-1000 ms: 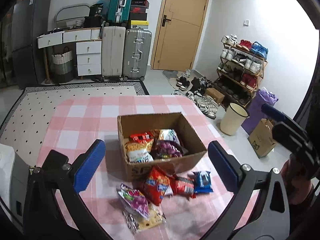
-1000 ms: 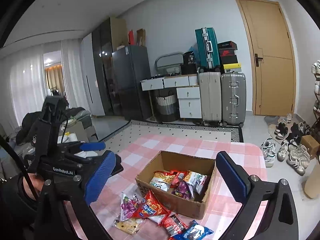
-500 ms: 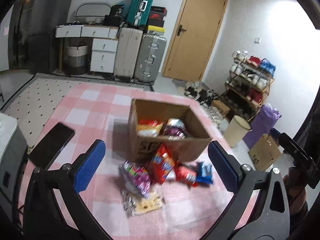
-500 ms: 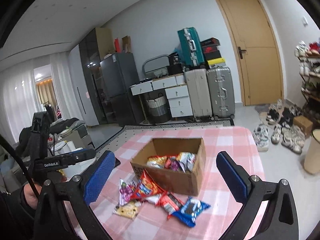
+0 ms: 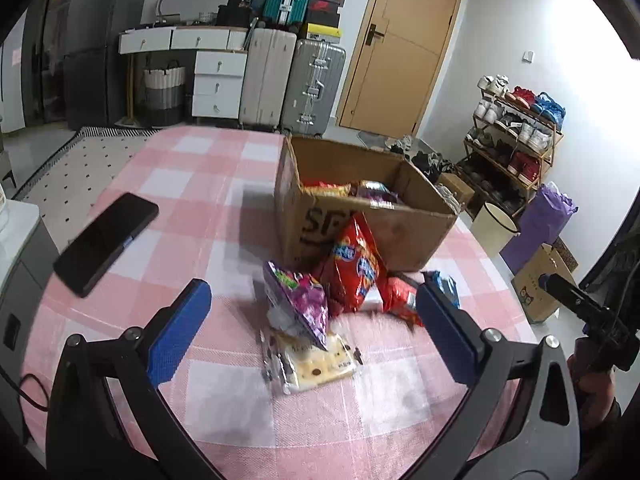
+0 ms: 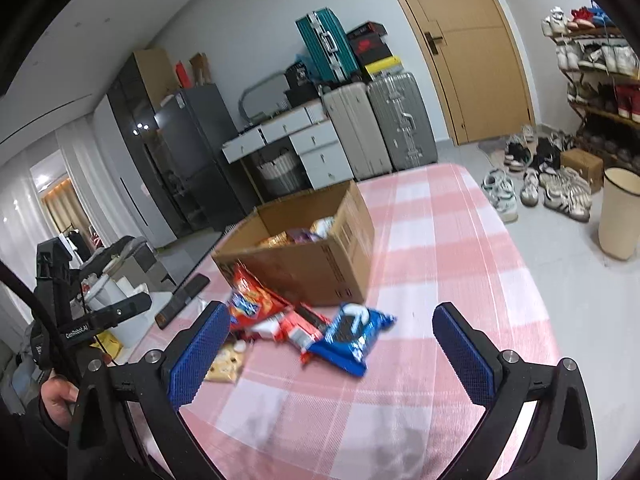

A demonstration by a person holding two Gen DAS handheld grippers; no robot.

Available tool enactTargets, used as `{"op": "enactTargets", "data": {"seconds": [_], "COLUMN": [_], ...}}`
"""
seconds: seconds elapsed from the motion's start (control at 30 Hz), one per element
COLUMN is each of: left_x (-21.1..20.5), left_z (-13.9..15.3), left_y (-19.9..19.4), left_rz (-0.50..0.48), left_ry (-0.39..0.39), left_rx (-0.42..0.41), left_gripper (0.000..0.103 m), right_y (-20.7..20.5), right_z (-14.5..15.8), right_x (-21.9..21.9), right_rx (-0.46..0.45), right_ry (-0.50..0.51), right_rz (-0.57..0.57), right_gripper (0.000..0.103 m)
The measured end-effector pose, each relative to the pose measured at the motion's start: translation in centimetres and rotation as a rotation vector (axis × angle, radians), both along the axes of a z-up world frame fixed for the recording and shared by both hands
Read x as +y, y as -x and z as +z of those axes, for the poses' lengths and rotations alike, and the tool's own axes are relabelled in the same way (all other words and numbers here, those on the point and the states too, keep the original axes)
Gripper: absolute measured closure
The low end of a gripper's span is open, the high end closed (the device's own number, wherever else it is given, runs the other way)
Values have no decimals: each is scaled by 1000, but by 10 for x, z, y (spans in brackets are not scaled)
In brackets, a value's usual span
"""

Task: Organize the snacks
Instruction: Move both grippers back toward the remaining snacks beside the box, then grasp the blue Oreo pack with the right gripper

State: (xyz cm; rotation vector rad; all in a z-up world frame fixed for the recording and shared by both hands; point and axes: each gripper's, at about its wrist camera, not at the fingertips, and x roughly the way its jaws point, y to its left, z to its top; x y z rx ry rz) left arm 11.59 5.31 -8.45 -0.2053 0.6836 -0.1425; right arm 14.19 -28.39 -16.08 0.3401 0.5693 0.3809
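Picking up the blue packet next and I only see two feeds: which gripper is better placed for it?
Probably right. The right gripper is open with the blue packet lying between its fingers. For the left gripper, also open, it sits at the pile's far right edge, half hidden behind one finger.

One cardboard box (image 5: 360, 216) is sitting on one counter (image 5: 192, 208) covered in pink check cloth. Five snack packets are lying outside the box: one purple packet (image 5: 298, 304), one large red packet (image 5: 354, 264), one smaller red packet (image 5: 398, 294), one blue packet (image 6: 352, 334) and one pale biscuit packet (image 5: 310, 360). Several more packets are showing inside the box; their exact number cannot be told. One black phone (image 5: 106, 242) is lying on the cloth. Two hand-held grippers are showing, the left hand-held gripper (image 5: 312, 320) and the right hand-held gripper (image 6: 332, 344), each with two blue pads spread wide.
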Motion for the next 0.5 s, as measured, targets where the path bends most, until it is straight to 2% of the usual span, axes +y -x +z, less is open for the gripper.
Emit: {"op": "enactTargets", "data": {"seconds": [0.3, 0.5], "left_x": [-7, -6], "left_z": [-29, -39], "left_y": [-10, -11], "left_rz": [-15, -20], "left_ry": [4, -4], "left_rx": [55, 75], "left_gripper": [1, 1], "right_y": [-32, -60], "right_z": [-38, -57], "right_x": [12, 18], "right_rx": [118, 187], "right_ry": [13, -20], "right_rz": [18, 24], "right_gripper": [0, 0]}}
